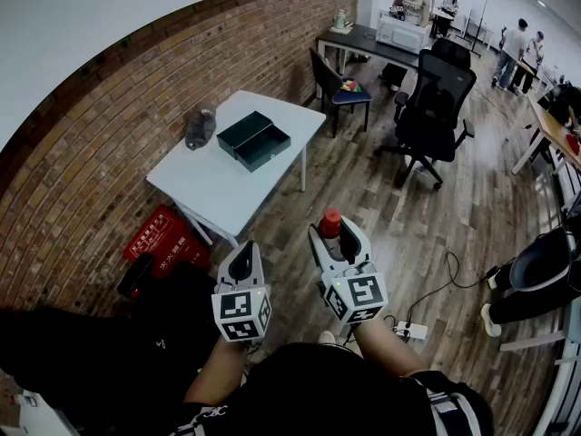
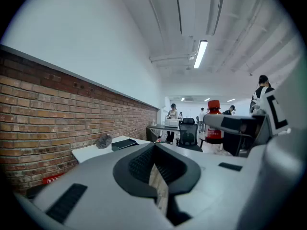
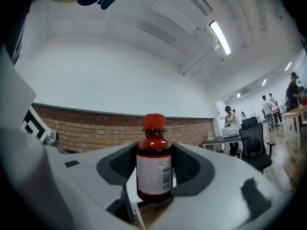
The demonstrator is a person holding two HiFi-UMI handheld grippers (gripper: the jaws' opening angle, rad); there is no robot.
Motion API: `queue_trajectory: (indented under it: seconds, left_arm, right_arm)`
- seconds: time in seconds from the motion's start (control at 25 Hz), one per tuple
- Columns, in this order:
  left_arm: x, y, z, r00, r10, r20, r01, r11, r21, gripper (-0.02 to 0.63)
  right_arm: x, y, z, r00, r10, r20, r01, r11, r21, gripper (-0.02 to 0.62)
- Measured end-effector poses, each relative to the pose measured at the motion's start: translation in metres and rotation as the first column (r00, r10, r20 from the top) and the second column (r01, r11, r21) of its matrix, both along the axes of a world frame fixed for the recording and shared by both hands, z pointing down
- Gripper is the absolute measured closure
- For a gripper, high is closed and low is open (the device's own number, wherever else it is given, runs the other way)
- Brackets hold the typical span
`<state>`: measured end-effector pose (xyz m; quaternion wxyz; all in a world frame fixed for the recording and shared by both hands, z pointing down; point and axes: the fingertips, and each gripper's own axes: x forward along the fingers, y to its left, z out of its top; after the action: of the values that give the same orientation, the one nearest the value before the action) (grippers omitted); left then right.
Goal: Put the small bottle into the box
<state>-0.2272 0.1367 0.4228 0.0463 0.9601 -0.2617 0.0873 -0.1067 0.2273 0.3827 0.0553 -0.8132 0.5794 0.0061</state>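
My right gripper [image 1: 334, 236] is shut on the small bottle [image 1: 330, 222], a dark red bottle with a red cap and a white label. In the right gripper view the bottle [image 3: 154, 163] stands upright between the two dark pads. My left gripper [image 1: 241, 263] is level with it to the left, shut and empty, and its pads [image 2: 139, 164] meet at the tip. The box [image 1: 254, 140], dark green and open, lies on the white table [image 1: 227, 193] well ahead of both grippers. The left gripper view shows the box [image 2: 125, 143] far off, and the bottle [image 2: 213, 123] at the right.
A grey lump [image 1: 200, 127] lies on the table beside the box. A red crate [image 1: 163, 239] sits on the floor under the table's near end. A black office chair [image 1: 436, 98] stands to the right, a power strip [image 1: 413, 331] lies by my feet, and people stand at far desks.
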Motion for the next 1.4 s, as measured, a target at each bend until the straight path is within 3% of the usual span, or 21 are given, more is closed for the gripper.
queue_trajectory:
  seconds: [0.4, 1.04, 1.4]
  left_arm:
    - [0.026, 0.012, 0.007, 1.0, 0.012, 0.008, -0.012, 1.0, -0.02, 0.595]
    - [0.098, 0.041, 0.021, 0.999, -0.039, 0.022, 0.04, 0.998, -0.051, 0.595]
    - [0.117, 0.027, 0.027, 0.999, -0.05, 0.021, 0.05, 0.998, -0.038, 0.595]
  right_arm:
    - [0.015, 0.006, 0.011, 0.999, -0.035, 0.027, 0.035, 0.999, -0.006, 0.364]
    - [0.086, 0.019, 0.021, 0.989, -0.13, 0.067, 0.13, 0.991, -0.009, 0.364]
    - [0.103, 0.003, 0.026, 0.982, -0.167, 0.088, 0.168, 0.986, -0.001, 0.364]
